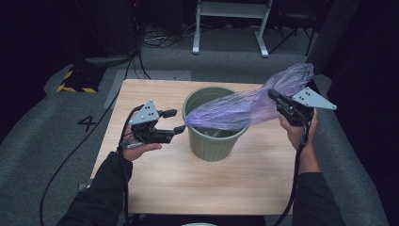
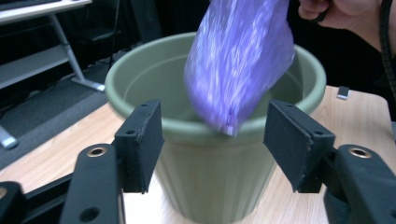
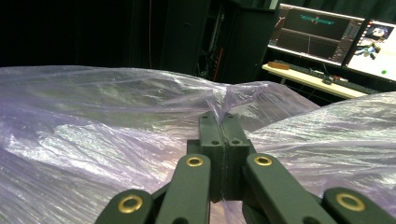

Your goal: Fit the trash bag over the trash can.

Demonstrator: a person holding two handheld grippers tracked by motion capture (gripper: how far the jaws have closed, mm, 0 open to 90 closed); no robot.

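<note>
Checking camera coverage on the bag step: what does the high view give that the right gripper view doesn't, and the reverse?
High view alone: the green bin on the wooden table, the left gripper with jaws apart beside the bag's tip, and both forearms.

Right gripper view alone: the right gripper seen close up, its jaws pressed together on a pinched fold of film, plus lit monitors behind.

Both: the purple plastic bag, stretched from the right gripper toward the bin.

The purple bag (image 1: 244, 106) is thin, shiny, crinkly plastic you can see through. Under it, the green bin (image 1: 210, 139) is dull plastic with ribbed sides. Below the bin, the table (image 1: 188, 183) is smooth, light wood.
</note>
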